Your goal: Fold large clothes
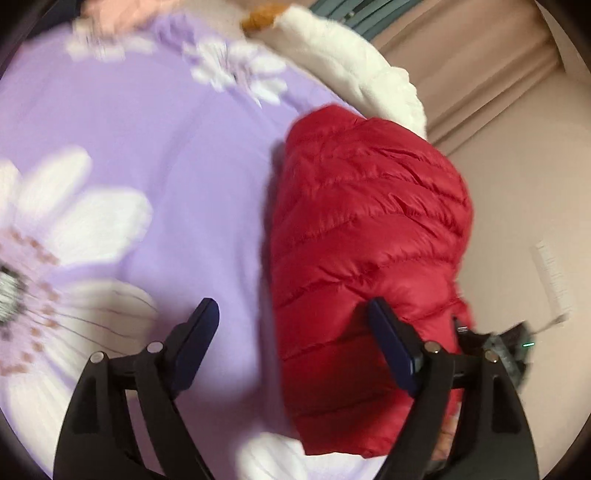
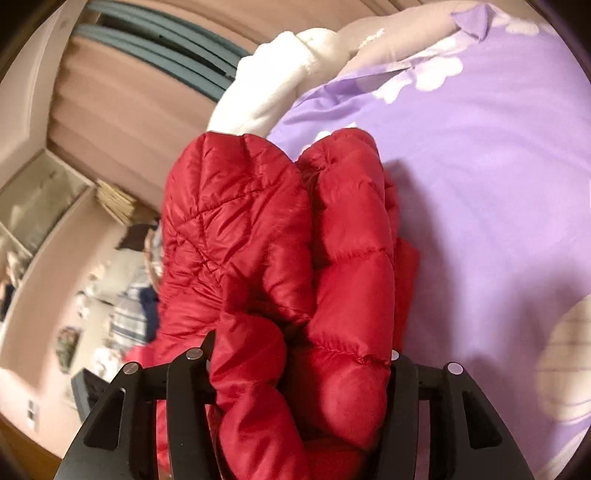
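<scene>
Where the lilac bedspread (image 1: 192, 155) printed with big white daisies covers the bed, a red quilted down jacket (image 1: 365, 236) lies folded into a thick bundle along the bed's edge, with a white fleecy blanket (image 1: 354, 66) bunched just beyond it and a small orange-brown furry thing (image 1: 263, 16) near the blanket's far end. The left gripper (image 1: 291, 325) hovers over the bed with its jaws spread wide and nothing between them; one dark blue pad stands over bare bedspread, the other in front of the jacket's near end. The right gripper (image 2: 301, 350) is stuffed with puffy folds of the jacket (image 2: 280, 236); its jaws stand apart with that bulk gripped between them, though the fingertips are buried in the fabric. Past the bed, pinkish walls (image 1: 517, 206) and pleated pinkish curtains (image 2: 122, 110) under grey-green rails frame the room. In the right wrist view, a shelf unit (image 2: 40, 206) and a blurred clutter of clothes, some plaid (image 2: 129, 314), stand low along the wall.
</scene>
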Available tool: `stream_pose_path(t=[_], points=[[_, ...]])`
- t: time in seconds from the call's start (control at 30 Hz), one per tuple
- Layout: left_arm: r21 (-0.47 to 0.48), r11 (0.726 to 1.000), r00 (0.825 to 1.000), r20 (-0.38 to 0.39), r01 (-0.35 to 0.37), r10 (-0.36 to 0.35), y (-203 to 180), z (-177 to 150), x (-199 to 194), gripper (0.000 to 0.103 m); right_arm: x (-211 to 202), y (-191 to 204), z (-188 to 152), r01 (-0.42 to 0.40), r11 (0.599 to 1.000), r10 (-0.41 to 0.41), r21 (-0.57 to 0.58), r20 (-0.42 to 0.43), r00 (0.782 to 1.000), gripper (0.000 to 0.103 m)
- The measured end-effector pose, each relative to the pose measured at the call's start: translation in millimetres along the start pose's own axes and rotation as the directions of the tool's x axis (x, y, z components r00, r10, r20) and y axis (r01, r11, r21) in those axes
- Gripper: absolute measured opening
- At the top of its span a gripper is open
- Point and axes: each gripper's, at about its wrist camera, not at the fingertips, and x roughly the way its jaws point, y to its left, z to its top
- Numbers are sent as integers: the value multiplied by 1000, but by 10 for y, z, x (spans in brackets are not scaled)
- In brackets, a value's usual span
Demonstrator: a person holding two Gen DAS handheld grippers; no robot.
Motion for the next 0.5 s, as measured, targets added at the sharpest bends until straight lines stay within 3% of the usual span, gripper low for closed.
stream_pose_path(t=[0.1,0.23,0.3,0.4,0.5], points=[[-87,985,984,-85,150,-158,73,35,146,90,-45,-3,4,47,998,-48,-46,-21,999,49],[-77,964,952,-154,255,-264,-53,17,437,94,-98,-135,-45,34,999,-34,-18,-33,999,49],[-53,967,955,-156,248,-253,-166,20,579,93,-46,-141,-56,30,1000,-30,-4,-30,999,49],[-75,981,980,-71,180,-185,-186,32,637,75,-45,-133,-94,64,998,-64,-14,-16,998,46],[5,991,991,-26,133,-133,-262,-9,536,65,-77,-100,-97,72,997,-72,-31,-13,997,42]])
